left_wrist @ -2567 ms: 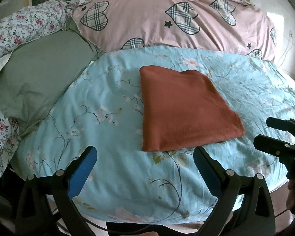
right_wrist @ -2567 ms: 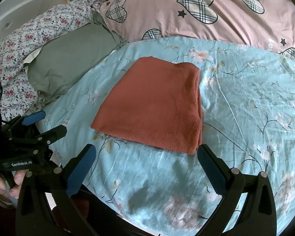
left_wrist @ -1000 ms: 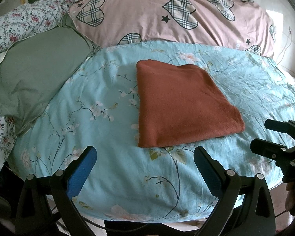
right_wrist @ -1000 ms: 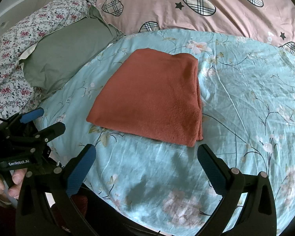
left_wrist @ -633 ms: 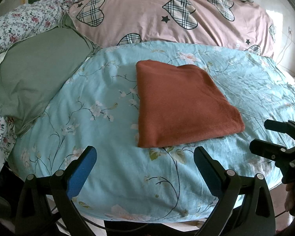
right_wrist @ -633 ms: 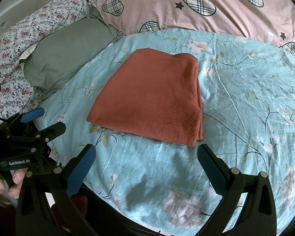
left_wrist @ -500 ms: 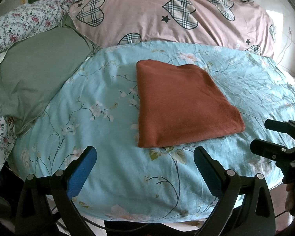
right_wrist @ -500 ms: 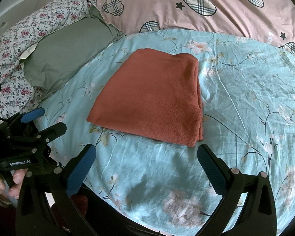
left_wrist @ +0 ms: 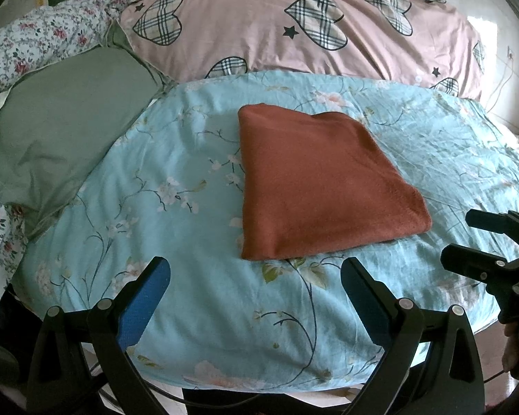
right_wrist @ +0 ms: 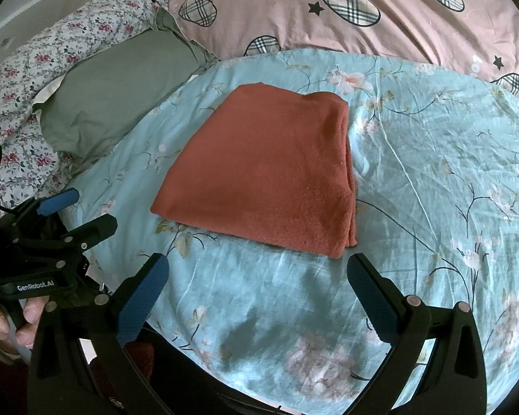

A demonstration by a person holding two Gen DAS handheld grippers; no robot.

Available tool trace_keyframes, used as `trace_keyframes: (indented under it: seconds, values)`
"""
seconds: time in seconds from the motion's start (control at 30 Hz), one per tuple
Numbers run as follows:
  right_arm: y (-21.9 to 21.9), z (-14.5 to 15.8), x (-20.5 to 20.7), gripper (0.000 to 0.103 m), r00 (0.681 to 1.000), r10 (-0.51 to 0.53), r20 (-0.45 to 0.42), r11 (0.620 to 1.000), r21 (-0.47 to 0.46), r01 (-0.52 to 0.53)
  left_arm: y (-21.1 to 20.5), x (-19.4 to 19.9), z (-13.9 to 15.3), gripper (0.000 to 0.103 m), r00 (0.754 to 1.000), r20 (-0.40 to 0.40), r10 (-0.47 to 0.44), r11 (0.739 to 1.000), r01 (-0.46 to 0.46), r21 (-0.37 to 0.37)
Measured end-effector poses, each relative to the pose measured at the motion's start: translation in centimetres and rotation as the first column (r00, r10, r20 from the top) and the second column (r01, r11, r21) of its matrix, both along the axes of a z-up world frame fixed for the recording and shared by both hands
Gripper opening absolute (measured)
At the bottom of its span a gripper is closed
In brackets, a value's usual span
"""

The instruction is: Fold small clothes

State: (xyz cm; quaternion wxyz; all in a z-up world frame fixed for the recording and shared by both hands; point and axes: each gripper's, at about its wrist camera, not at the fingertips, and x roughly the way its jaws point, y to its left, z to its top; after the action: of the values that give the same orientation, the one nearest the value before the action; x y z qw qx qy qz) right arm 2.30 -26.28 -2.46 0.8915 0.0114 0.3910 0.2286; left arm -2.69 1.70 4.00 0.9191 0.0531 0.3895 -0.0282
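Left wrist view shows the left gripper (left_wrist: 256,276) with its fingers wide apart and nothing between them, held low at the near edge of the bed (left_wrist: 190,311), short of the cloth (left_wrist: 321,183). The right gripper (right_wrist: 257,276) is the same in its own view: fingers spread, empty, just short of the cloth's near edge. Each gripper also shows at the side of the other's picture, well clear of the cloth.

The cloth looks already folded, so my guess is the step in hand is either one more fold or simply leaving it be. If another fold is wanted, a good way is to take the two near corners, one per gripper, pinching all the layers together so the stack does not slide apart, then lift only a little and carry the edge over to meet the far edge squarely before letting go. The right side shows loose stacked edges, and a shallow pinch there may catch only the top layer.

The cloth is rust-red, fuzzy like fleece or terry, and lies flat as a neat rectangle in the middle of the pale blue flowered bed cover, apart from the green pillow (left_wrist: 62,121) to its left and the pink one (left_wrist: 294,34) behind. Its left edge is a smooth fold.
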Motion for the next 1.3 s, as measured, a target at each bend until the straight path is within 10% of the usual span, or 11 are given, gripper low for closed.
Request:
trace_keyframes:
  seconds: [1.3]
  values:
    - [-0.7,-0.2,5.6,0.103,1.0,-0.012,-0.02,1.0,-0.019,0.011,-1.4,4.3,-0.9,0.099,1.0,-0.029,0.002,1.0,-0.002,0.009]
